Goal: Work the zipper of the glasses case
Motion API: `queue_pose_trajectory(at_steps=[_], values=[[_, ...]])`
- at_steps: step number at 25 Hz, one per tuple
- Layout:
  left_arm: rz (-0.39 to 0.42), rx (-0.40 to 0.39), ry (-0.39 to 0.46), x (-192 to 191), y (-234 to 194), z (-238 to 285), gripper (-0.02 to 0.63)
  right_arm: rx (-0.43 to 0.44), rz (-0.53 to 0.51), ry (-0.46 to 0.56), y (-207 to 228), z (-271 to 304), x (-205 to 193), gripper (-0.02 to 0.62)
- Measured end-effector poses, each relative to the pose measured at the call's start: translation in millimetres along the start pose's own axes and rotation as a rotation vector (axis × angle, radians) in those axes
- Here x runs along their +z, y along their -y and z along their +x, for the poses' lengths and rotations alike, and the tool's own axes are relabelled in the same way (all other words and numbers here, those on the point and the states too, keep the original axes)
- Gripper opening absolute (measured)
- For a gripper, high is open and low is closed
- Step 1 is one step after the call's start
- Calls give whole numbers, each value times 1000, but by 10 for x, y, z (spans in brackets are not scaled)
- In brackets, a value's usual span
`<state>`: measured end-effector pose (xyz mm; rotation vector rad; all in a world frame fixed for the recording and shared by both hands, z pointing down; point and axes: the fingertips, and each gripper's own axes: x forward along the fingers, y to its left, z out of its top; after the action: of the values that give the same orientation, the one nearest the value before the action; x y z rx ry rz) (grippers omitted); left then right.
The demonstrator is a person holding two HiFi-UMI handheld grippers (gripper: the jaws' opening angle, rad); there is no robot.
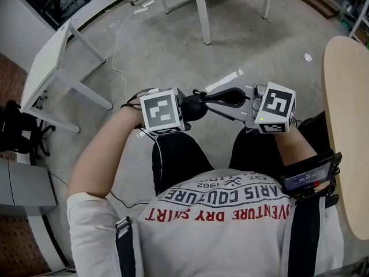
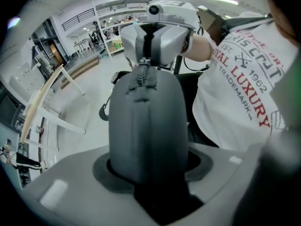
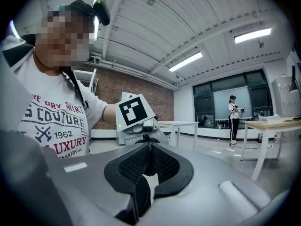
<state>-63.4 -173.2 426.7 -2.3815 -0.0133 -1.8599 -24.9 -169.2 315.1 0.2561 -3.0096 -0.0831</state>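
A dark grey glasses case (image 2: pixel 148 121) sticks out from between the jaws of my left gripper (image 2: pixel 150 173), which is shut on its near end. The zipper runs along the case's top edge to the pull (image 2: pixel 143 65) at the far end. My right gripper (image 2: pixel 149 55) faces it, jaw tips pinched on that pull. In the right gripper view the right gripper (image 3: pixel 149 147) has its ribbed pads closed on a small dark piece, and the case is mostly hidden behind them. In the head view the left gripper (image 1: pixel 187 109) and right gripper (image 1: pixel 203 97) meet above the person's lap, with the case (image 1: pixel 196 107) between them.
A round wooden tabletop (image 1: pixel 346 126) lies close on the right. A white table (image 1: pixel 52 62) stands at the left, and more table legs (image 1: pixel 202 10) stand ahead. A cable (image 1: pixel 118 45) trails over the grey floor. A person (image 3: pixel 233 117) stands far off by the windows.
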Motion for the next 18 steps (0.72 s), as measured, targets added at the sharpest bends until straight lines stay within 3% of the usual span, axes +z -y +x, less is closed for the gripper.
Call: queue_pose_trajectory(at_steps=[10,18], values=[[31,-37,51,2,62,-13,247,55,-36,-58,-42,-65,-59,25],[-26,-113,233,138,153,-116,247,68,-19,-5,-51,-92,61,23]])
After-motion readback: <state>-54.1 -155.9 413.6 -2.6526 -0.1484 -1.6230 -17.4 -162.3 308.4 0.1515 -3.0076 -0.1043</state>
